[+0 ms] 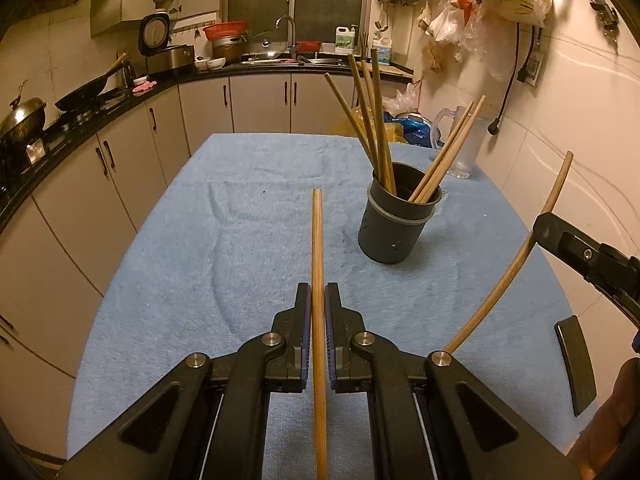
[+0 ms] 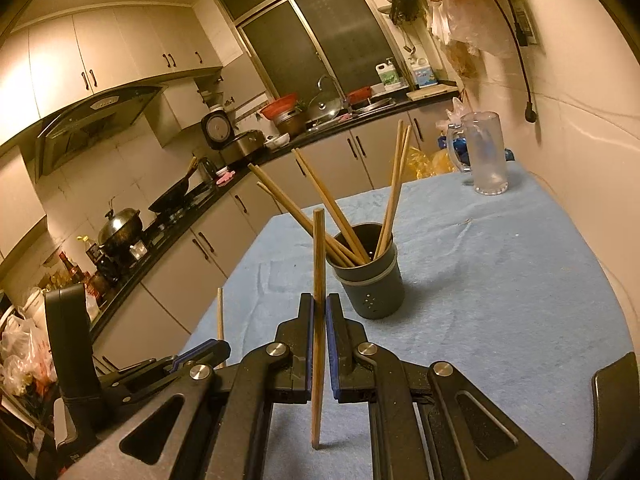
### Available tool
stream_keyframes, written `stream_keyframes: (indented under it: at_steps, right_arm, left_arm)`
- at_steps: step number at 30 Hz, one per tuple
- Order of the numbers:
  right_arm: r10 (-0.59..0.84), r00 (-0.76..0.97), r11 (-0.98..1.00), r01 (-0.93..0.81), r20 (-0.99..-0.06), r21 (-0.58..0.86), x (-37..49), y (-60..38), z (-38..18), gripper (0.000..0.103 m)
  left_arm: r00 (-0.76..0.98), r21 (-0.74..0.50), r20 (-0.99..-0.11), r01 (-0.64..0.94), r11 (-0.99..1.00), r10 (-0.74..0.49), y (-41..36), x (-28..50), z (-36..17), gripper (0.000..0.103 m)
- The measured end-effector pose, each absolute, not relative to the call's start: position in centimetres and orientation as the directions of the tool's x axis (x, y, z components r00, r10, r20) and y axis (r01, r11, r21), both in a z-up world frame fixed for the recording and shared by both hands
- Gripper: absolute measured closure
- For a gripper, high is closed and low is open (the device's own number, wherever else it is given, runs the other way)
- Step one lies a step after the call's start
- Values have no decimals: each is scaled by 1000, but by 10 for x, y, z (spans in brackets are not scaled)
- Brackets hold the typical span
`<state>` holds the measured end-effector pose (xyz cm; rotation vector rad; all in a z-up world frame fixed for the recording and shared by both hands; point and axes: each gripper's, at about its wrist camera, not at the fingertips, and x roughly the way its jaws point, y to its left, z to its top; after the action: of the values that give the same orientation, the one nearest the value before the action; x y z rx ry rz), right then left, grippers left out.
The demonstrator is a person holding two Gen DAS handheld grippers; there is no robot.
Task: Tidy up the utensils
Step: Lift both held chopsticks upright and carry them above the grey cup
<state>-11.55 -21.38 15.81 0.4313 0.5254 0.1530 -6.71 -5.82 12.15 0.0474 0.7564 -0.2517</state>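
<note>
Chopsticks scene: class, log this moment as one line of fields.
left tongs: shut on chopstick | right tongs: shut on second chopstick | holder: upright on blue cloth, several chopsticks inside | step: both not yet dropped in

Chopstick [image 1: 318, 248] between left gripper [image 1: 318, 300] fingers [image 1: 303, 312]

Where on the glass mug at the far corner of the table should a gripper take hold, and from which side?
Grip the glass mug by its handle, coming from the side that faces the dark utensil holder. The mug stands upright, its handle sticks out on that side, and its wide smooth body would probably suit a narrow gripper less.
</note>
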Motion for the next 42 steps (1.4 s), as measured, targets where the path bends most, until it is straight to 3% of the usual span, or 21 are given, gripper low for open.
stream_keyframes:
  at_steps: [24,42]
  right_arm:
    - [225,882,896,-21,-413,444,-135,-223,169,96]
    - [189,906,903,-9,-380,429,-144,-238,185,97]
  left_arm:
    - [715,-71,-660,249,966,-233,-56,-76,140,97]
    - [752,-88,-597,285,954,-280,-62,-76,188,97]
